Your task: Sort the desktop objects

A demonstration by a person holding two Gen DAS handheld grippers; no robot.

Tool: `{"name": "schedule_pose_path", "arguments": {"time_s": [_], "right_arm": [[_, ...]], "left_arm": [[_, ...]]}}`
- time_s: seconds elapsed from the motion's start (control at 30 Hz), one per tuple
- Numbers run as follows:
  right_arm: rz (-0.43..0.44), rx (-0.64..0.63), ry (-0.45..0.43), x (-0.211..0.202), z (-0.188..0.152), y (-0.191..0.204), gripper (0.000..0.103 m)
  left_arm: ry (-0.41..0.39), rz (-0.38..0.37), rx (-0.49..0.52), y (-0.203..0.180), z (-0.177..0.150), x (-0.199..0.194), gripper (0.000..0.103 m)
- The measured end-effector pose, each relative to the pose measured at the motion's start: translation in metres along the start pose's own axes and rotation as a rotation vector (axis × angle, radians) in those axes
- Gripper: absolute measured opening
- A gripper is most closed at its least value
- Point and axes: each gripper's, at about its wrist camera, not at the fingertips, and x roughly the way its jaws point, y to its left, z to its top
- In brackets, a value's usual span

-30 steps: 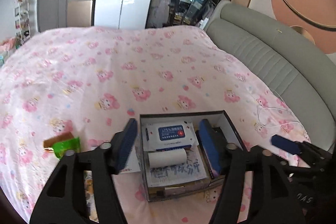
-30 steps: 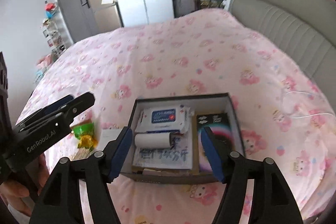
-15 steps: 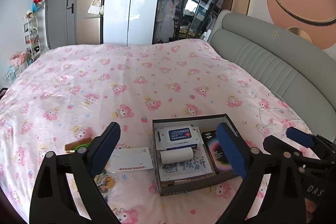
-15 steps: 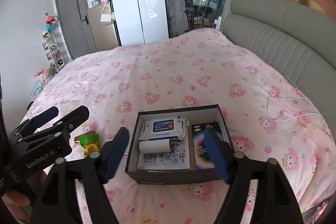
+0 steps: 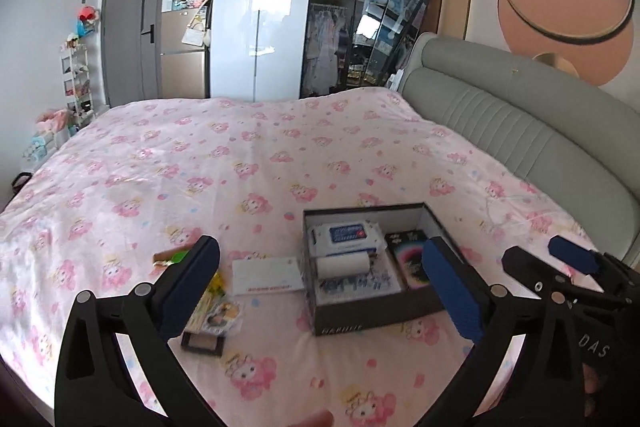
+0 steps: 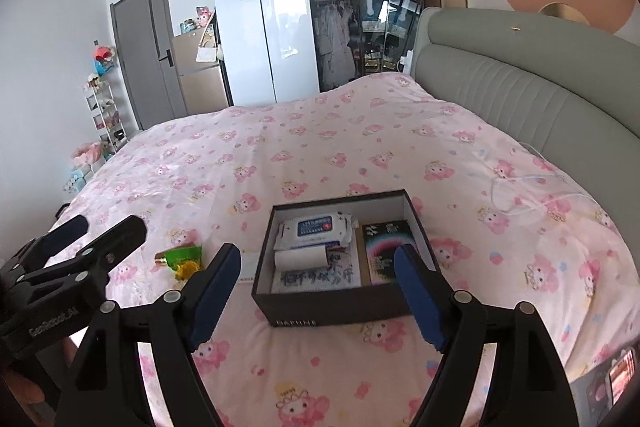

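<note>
Box [image 5: 340,319] first: dark shoebox on the pink bedspread [image 5: 240,155], already holding wipes, a roll and a card pack. Loose stuff sits at its 9 o'clock: white envelope [image 5: 267,275] just beside it, long side running 9-to-3, then compact [image 5: 202,343], stickers and green wrapper [image 6: 183,254]. Left gripper [image 5: 320,283] is wide open, empty and clearly nearer that pile. Right gripper [image 6: 316,295], also spread wide and empty, straddles the box, so I'd guess the left takes the envelope.

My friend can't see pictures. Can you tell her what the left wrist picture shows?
An open dark box sits on a pink cartoon-print bedspread, holding a wipes pack, a white roll and a black booklet. The open left hand-held gripper hovers in front. A white card and small items lie left of the box.
</note>
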Motion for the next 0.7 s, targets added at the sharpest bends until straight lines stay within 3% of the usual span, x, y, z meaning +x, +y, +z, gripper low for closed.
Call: {"name": "schedule_pose_path", "arguments": {"time_s": [0.4,0.7], "right_arm": [[0.013,0.000,0.062,-0.016,-0.058,0.001,0.078],[0.003,-0.014,0.074,-0.017,-0.072,0.004,0.078]], "left_arm": [[0.012,0.034,0.002,-0.010,-0.064,-0.038,0.102],[0.036,0.044,-0.027,-0.004,-0.084,-0.040,0.102]]}}
